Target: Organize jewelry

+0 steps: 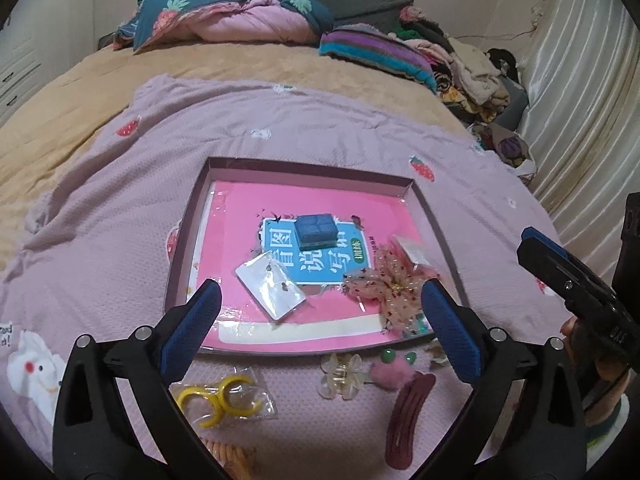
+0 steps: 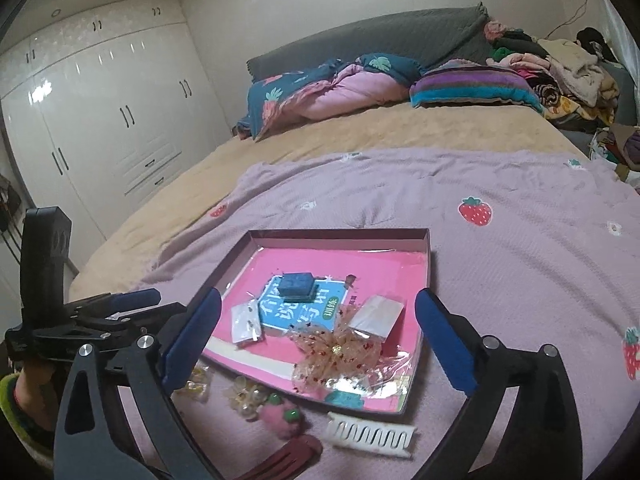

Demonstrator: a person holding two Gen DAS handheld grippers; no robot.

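Both tongs spread, empty: left tongs [image 1: 320, 320], right tongs [image 2: 318, 336]. Tray [image 1: 188, 240] on bed holds blue box [image 1: 315, 231], bow [image 1: 380, 284]; clips along its near edge.

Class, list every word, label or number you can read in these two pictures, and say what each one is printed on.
"看图说写" (large white characters, seen upside down, partly hidden): blue panel of the pink book in the tray.
"训练": green oval label on that panel.
"ood" and "d!", cut off: bedspread beside the white rabbit patch.
Small print beside the blue panel: too blurred to read.
Markings on the right gripper: too small to read.
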